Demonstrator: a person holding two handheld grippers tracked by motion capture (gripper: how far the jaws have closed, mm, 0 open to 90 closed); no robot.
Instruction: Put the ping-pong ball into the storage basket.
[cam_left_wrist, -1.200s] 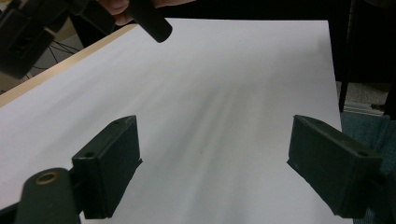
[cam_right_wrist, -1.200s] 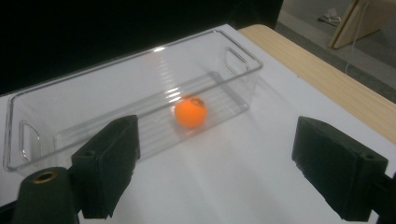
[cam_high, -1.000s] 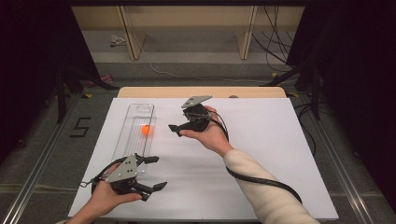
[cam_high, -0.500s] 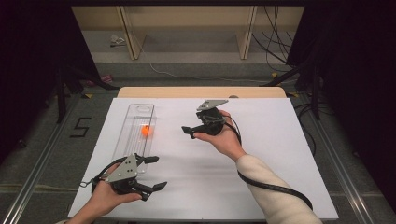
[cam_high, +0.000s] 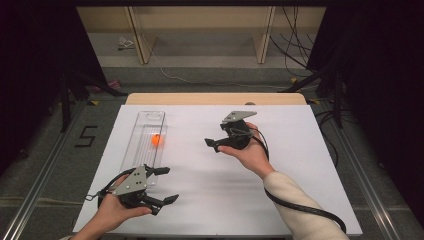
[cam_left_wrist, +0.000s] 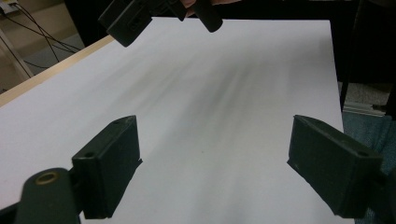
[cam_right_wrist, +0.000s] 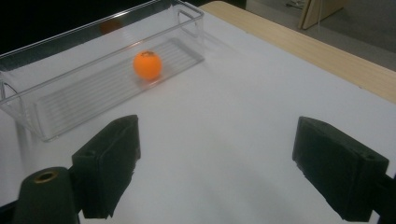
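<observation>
A long clear plastic tray (cam_high: 145, 131) lies lengthwise on the left part of the white worktop (cam_high: 280, 200), and a small orange ball (cam_high: 157, 140) sits inside it, about midway along its ribbed floor. In the right tool view the ball (cam_right_wrist: 147, 65) rests in the tray (cam_right_wrist: 28, 112), ahead of the jaws and to their left.

The left tool (cam_high: 160, 186) is held low at the near left of the worktop, just beside the near end of the tray, its jaws spread wide with nothing between them; its own view looks across bare white surface between the two parted jaws (cam_left_wrist: 212, 168). The right tool (cam_high: 214, 145) is held over the middle of the worktop, well apart from the tray, pointing toward it, and its jaws also stand wide apart and empty (cam_right_wrist: 215, 172). A black cable (cam_high: 300, 207) trails from it along the person's pale sleeve (cam_high: 300, 210)
</observation>
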